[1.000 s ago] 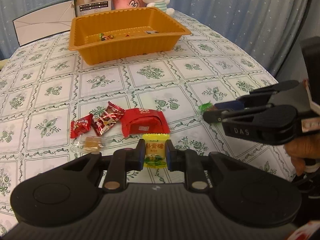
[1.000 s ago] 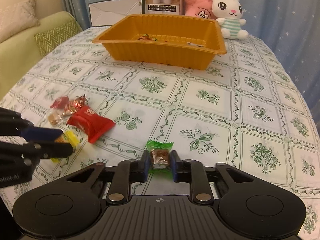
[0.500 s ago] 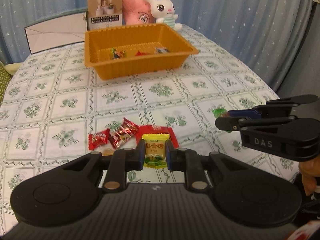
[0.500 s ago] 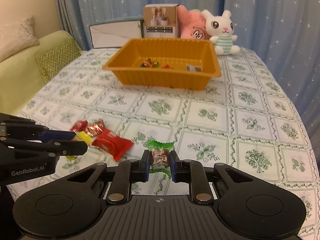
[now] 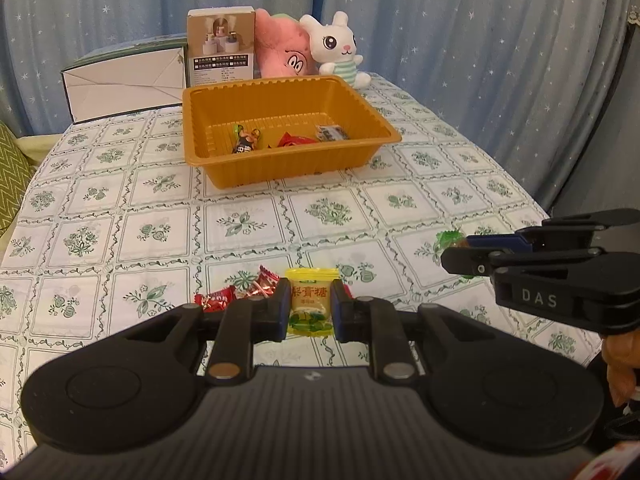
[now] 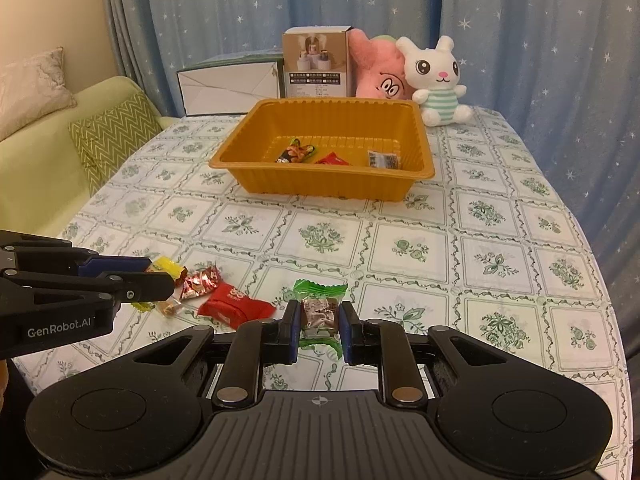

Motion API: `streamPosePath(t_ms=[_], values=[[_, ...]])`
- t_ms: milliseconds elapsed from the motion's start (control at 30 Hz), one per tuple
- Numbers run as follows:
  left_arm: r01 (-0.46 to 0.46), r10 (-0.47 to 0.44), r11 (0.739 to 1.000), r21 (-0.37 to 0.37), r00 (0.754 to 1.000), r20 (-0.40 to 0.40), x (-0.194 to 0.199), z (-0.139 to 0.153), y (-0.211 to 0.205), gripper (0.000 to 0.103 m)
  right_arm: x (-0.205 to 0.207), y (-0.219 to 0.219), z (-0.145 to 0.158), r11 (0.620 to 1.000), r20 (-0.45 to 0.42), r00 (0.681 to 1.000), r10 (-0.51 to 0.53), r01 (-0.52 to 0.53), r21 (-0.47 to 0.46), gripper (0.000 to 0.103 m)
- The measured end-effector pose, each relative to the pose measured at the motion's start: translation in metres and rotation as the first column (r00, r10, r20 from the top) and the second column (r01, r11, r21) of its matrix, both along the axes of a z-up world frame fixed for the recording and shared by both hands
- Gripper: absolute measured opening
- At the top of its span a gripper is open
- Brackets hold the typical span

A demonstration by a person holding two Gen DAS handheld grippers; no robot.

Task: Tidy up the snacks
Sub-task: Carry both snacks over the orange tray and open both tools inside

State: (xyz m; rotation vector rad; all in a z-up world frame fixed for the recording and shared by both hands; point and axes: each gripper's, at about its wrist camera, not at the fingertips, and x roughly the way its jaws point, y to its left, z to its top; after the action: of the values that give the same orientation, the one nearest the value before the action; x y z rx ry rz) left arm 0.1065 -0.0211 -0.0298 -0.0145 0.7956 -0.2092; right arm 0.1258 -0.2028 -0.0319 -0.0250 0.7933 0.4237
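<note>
Seen across a bench (image 6: 500, 216) spread with a white cloth printed in green floral squares, backed by blue star-dotted curtains (image 6: 520, 40), with a pale green sofa (image 6: 44, 148) and zigzag cushion (image 6: 114, 132) off to one side. Left tool (image 5: 310, 307) clamped on a yellow-wrapped candy (image 5: 310, 300), held clear above the cloth; right tool (image 6: 319, 322) clamped likewise on a green-wrapped candy (image 6: 320, 308), also lifted off the bench. Left behind on the cloth near both tools: a red packet (image 6: 236, 305), a red foil candy (image 6: 200, 279) and a small clear-wrapped sweet (image 6: 170, 309), bunched together. Farther back, near the bench's middle, an orange tray (image 6: 320, 192) holding a dark multicoloured snack (image 6: 295, 151), a red wrapper (image 6: 332, 159) and a small dark packet (image 6: 383, 159). Behind the tray, a white carton (image 6: 230, 84), a printed box (image 6: 316, 66), a pink plush (image 6: 376, 70) and a white rabbit toy (image 6: 436, 80).
</note>
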Motion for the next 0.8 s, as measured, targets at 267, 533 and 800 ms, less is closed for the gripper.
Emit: streamPosePath(t_ms=[267,533,800], values=[[0.001,0.0,1.0,-0.002,1.0,0.01,0.009,0.008,0.004,0.018,0.007,-0.001,0.007,1.0,-0.005,1.0,-0.013,0.013,0.016,0.02],[-0.01,0.011,0.999,-0.039,1.0,0.027,0.049,0.022,0.014,0.018,0.048,-0.006,0.02,0.997,-0.024,0.998,-0.052,0.053,0.049,0.02],[-0.022,0.024,0.999,-0.026,0.998,0.062,0.109,0.041,0.03,0.018,0.114,-0.003,0.04,0.996,0.0,0.998,-0.06,0.06,0.059,0.02]])
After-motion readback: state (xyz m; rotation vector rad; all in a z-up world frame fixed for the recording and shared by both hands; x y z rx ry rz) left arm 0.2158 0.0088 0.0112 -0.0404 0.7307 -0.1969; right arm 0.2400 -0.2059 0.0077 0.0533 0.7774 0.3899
